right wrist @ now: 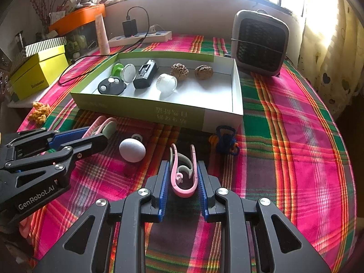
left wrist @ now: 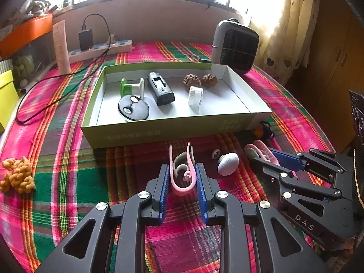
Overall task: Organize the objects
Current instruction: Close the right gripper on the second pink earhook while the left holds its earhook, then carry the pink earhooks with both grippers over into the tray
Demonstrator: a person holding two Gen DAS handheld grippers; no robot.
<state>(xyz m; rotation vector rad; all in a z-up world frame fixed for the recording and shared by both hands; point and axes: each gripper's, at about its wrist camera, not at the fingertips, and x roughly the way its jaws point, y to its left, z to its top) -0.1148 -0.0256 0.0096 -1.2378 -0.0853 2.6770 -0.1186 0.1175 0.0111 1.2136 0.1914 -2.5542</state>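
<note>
Both my tongs grip pink clips: left tongs (left wrist: 182, 177) on one clip (left wrist: 182, 173), right tongs (right wrist: 182, 177) on the other (right wrist: 183, 173). The box (left wrist: 136, 134) lies straight ahead beyond both, its long side facing me, the left slightly nearer its middle.

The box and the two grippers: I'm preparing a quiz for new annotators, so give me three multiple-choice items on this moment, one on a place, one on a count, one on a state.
1. Where does the white egg-shaped object lie?
A. inside the box
B. on the plaid cloth in front of the box
C. on the power strip

2. How many walnuts lie in the box?
A. two
B. four
C. none

3. What is the state of the right gripper?
A. wide open and empty
B. shut on a walnut
C. shut on a pink clip

Answers:
1 B: it rests on the plaid cloth, nearer than the box's front wall.
2 A: the walnuts sit as a pair near the back wall.
3 C: the blue pads press both sides of the pink clip.
</note>
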